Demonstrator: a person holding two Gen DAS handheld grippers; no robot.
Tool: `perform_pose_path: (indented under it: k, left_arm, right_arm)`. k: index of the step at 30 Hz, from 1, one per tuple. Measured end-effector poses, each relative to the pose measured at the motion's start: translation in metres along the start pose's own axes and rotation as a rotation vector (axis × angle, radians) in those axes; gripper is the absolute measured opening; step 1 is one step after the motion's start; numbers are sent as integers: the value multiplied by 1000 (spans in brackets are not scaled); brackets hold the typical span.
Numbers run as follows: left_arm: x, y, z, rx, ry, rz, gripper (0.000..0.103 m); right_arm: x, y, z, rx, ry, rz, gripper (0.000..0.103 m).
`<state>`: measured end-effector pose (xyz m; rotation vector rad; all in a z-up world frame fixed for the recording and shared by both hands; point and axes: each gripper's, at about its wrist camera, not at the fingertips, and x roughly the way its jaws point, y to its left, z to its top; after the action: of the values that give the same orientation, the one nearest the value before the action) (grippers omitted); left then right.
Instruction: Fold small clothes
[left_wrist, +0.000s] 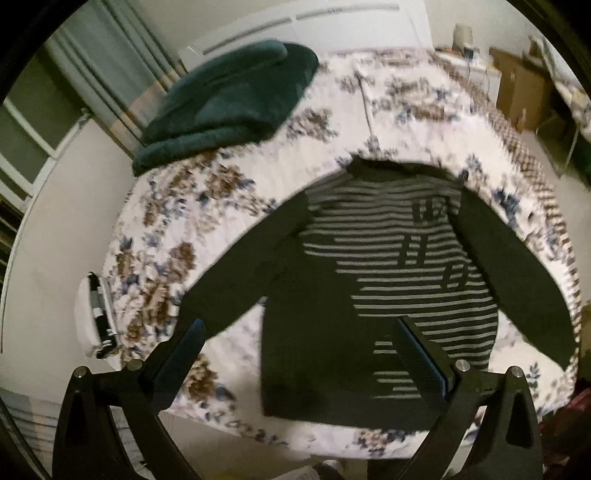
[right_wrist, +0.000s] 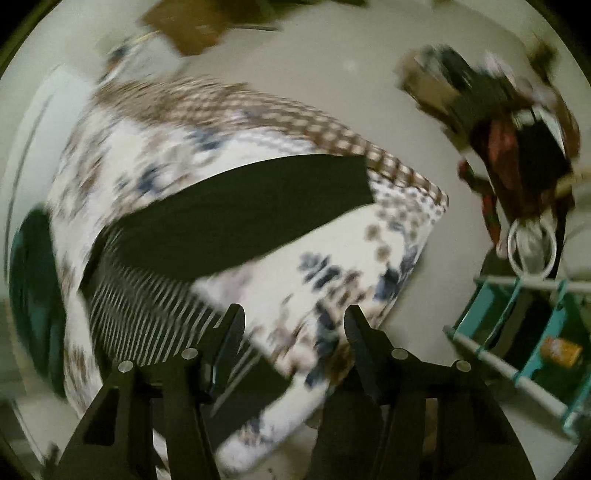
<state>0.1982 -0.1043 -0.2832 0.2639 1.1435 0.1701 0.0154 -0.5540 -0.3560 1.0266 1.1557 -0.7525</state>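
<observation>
Striped sweater (left_wrist: 388, 266): spread flat on the floral bed (left_wrist: 229, 206), sleeves out, just ahead of both sets of jaws. Left gripper (left_wrist: 299, 332): jaws wide apart, empty. Right gripper (right_wrist: 293, 314): jaws part open, nothing between them.

Black left tongs (left_wrist: 299, 328), ribbed pads, round silver screws, black right tongs (right_wrist: 293, 317), angular arms

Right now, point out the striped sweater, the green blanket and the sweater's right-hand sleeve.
Striped sweater (left_wrist: 399, 254): left wrist view, middle of its striped chest.
Green blanket (left_wrist: 229, 99): left wrist view, centre of the folded pile.
Sleeve (right_wrist: 255, 210): right wrist view, middle of the plain dark sleeve.
</observation>
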Motion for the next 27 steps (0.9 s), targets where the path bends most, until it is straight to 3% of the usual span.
perform_pose_path:
  k: [4,8,11,14,15,17,18,23,27]
  left_arm:
    - [70,-47,1,11,68,4,103]
    - [130,-80,-6,0,127,-3,103]
    - [173,-100,-12,-11,166,-9,103]
    - [200,-110,-19,-20,189,-22,103]
    - [207,-112,-20,-22,195,-28,103]
    - [218,-111,-24,-26,201,-36,103]
    - [224,-109,-26,-27,205,-38,103]
    - [235,-77,-33,-62,203,-31,103]
    - [233,-28,-38,-122,185,3,103]
  right_arm:
    - [94,-45,58,131,4,-11,62]
    - [174,-73,92,240,1,-26,62]
    - [217,-87,101,338,9,15,62]
    - [230,-90,108,394,-90,24,70]
    - [230,-89,110,394,-135,35,67]
    - [235,-84,114,370,-179,32,33]
    - [241,-81,117,356,-183,10,9]
    - [231,-46,118,219,-255,-73,9]
    - [192,31,97,-4,-299,-36,9]
